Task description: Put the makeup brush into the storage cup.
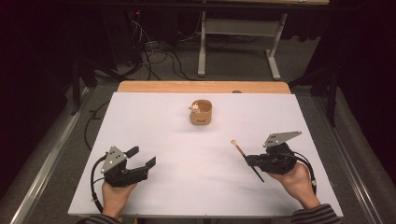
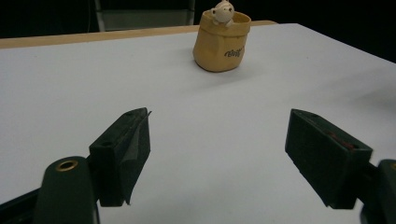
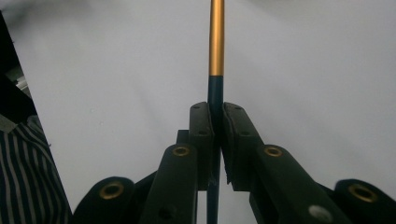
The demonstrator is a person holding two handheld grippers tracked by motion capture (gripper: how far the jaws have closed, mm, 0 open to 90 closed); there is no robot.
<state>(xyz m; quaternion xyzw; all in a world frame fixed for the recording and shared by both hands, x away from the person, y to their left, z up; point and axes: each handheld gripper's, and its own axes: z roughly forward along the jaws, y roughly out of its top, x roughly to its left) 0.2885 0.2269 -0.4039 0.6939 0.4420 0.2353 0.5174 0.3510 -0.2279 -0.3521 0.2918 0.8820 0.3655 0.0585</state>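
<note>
Right gripper, lower right of high view, clamped shut on brush at its dark handle. Light, stiff, slim; likely pivots unless gripped mid-handle. Left gripper, lower left, gaped empty. Tan pot beyond, centre.

A tan pot with a small figurine on its rim is seen at the far middle of the white worktop; beyond the worktop, cables are strewn.

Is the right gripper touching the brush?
Touching. In the right gripper view, the right gripper has both pads pressed against the dark handle of the brush, with no gap on either side.
</note>
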